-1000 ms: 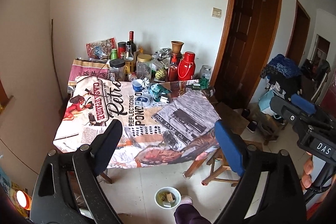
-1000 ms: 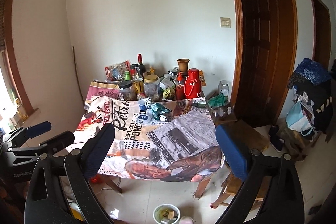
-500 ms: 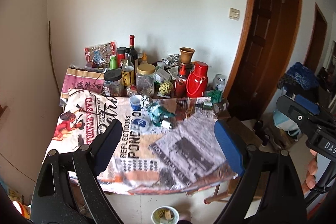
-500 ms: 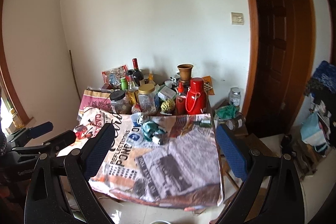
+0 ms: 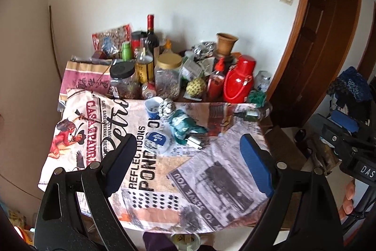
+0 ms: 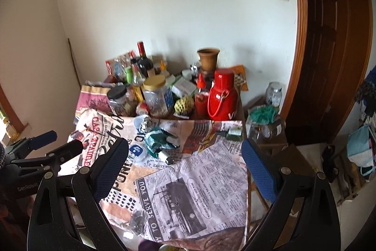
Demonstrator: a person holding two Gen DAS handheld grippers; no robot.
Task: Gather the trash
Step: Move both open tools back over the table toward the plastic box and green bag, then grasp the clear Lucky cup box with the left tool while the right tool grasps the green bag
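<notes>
Both grippers are hanging out in front of the table (image 5: pixel 277 131), pointing down at it. The left gripper (image 5: pixel 188 161) has its jaws spread wide with nothing between them, and the right gripper (image 6: pixel 185 164) is the same deal: wide apart, empty.

The table has a printed tablecloth (image 5: pixel 211 180) with newspaper-style graphics over it. The trash sits in a little cluster around the middle of that cloth: a crumpled teal wrapper (image 5: pixel 182 125), a ball of foil (image 5: pixel 166 108) just behind it, a small blue cup (image 5: pixel 152 106) beside the foil, a flat round container with a blue label (image 5: pixel 157 140) on the near side of the wrapper, and a small white thing (image 5: pixel 195 141) touching the wrapper's front edge. Can't really tell what that one is, too blurry.

Behind the trash, along the far side of the tablecloth against the wall, it's crowded: a red thermos (image 5: pixel 239 81), a wine bottle (image 5: pixel 151 37), a jar with a gold lid (image 5: pixel 168 79), a jar with a black lid (image 5: pixel 122 81), a clay pot (image 5: pixel 225 44) and a yellow bumpy ball (image 5: pixel 196 87).

In the left wrist view you can see the right gripper off to the right of the table with fingers (image 5: pixel 349 197) wrapped around its handle.
</notes>
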